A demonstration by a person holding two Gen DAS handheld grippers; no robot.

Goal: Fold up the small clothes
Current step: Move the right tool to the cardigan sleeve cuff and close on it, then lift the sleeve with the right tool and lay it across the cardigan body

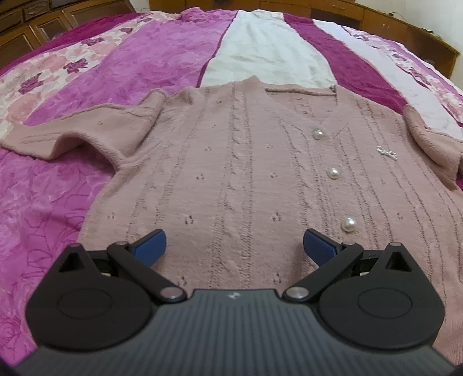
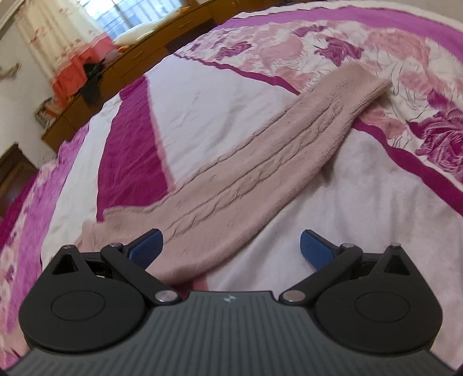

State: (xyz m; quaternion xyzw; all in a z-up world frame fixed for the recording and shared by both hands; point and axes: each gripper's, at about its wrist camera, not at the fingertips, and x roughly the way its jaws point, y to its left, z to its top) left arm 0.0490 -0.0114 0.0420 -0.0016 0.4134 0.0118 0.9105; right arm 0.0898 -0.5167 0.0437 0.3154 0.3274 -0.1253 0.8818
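Note:
A dusty pink knitted cardigan (image 1: pixel 246 179) with pearl buttons (image 1: pixel 333 173) lies flat, front up, on the bed. Its left sleeve (image 1: pixel 72 133) stretches out to the left. My left gripper (image 1: pixel 234 245) is open and empty, hovering over the cardigan's lower hem. In the right wrist view the other sleeve (image 2: pixel 275 156) lies stretched away to the upper right, its cuff (image 2: pixel 373 86) at the far end. My right gripper (image 2: pixel 231 245) is open and empty, just above the sleeve's near end, its left finger over the fabric.
The bed is covered by a magenta, pink and white floral bedspread (image 1: pixel 130 63). Wooden cabinets (image 1: pixel 34 26) line the far side. A wooden headboard ledge (image 2: pixel 121 66) with clutter and a curtained window (image 2: pixel 95 14) lie beyond the bed.

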